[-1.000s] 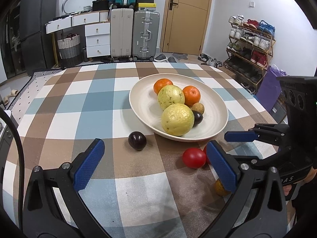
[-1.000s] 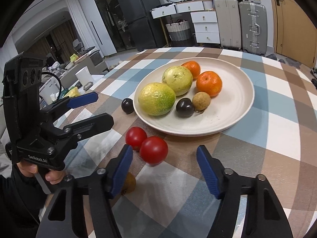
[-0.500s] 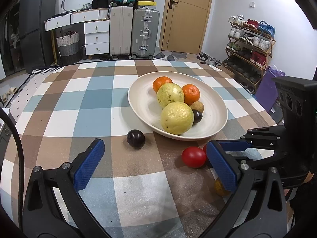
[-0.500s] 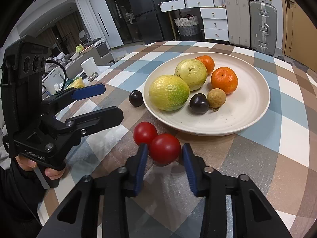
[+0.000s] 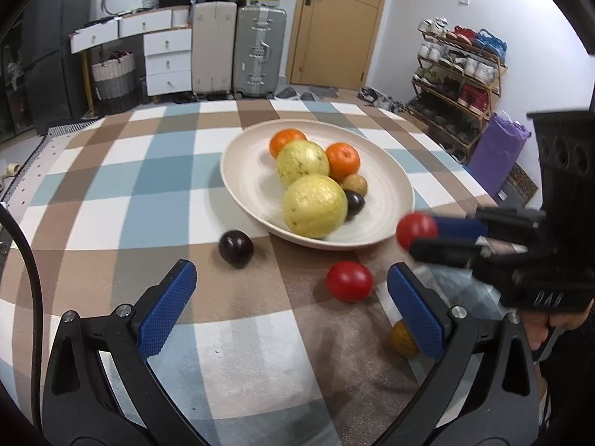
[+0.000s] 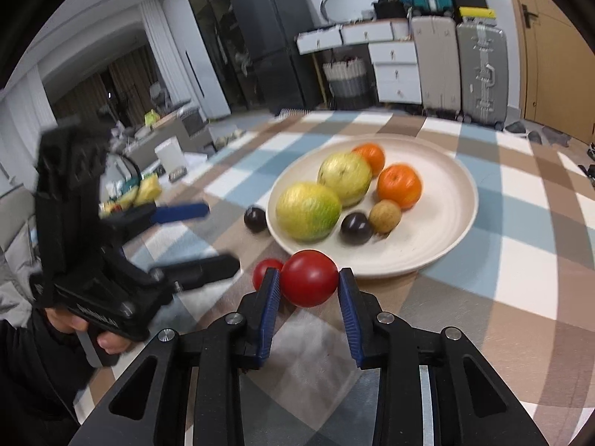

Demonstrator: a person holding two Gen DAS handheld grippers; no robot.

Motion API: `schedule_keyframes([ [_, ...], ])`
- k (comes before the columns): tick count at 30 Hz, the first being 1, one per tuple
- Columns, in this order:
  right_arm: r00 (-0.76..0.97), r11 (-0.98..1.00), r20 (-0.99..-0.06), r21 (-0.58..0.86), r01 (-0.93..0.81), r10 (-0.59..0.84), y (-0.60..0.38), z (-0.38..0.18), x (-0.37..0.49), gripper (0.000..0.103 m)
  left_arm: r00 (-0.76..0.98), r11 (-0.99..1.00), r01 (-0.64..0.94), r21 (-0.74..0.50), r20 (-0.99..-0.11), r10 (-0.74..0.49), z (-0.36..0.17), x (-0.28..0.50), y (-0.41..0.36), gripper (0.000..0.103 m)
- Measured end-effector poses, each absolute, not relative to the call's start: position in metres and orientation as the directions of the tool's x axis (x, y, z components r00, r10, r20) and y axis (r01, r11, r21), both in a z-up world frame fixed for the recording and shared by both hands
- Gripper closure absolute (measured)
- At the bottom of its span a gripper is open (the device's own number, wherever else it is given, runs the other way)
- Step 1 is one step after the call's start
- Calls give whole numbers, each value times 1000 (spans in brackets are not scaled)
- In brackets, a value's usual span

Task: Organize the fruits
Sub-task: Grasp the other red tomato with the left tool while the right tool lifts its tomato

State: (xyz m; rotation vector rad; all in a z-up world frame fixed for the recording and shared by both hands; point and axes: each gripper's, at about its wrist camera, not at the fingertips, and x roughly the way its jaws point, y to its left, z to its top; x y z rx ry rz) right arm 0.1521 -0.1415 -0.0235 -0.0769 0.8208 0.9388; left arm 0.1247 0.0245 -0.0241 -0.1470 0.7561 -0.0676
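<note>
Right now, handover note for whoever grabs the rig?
Right gripper: shut on a red tomato, lifted near the plate rim.
Left gripper: open, empty, above the cloth.
Done: two yellow-green fruits, two oranges, one dark plum and one small brown fruit sit in the plate.
Left: second tomato, dark plum and small yellowish fruit on the cloth.
</note>
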Motion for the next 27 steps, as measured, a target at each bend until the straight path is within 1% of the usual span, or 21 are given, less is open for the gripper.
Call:
schedule_keyframes([
  [4,363,636,-627,283,-718,690,-150,-16,155,70,704,990,54,-132,-697,-132,-28,126,12,2],
  [5,372,642,-623,284,-712,688,-151,-15,156,70,697,990,64,-128,-704,-136,-30,127,9,5],
  [7,389,653,-616,282,-703,685,-154,-13,157,70,679,989,76,-130,-719,-146,-33,129,5,6],
  [12,403,670,-618,286,-685,675,-156,-14,161,70,652,986,95,-136,-740,-165,-39,135,-1,26],
  [16,404,672,-619,283,-685,673,-156,-14,161,70,640,983,103,-153,-747,-183,-41,140,-3,37],
  [18,403,671,-620,284,-685,674,-156,-15,161,70,634,981,112,-156,-750,-191,-42,142,-4,45],
  [20,406,673,-619,283,-683,673,-156,-14,160,70,627,981,119,-156,-754,-196,-43,142,-5,49],
  [25,405,669,-615,284,-687,677,-156,-13,158,70,616,981,124,-148,-764,-193,-45,149,-8,52],
  [27,405,670,-616,284,-686,676,-156,-13,159,70,613,981,127,-149,-765,-196,-45,150,-8,61],
])
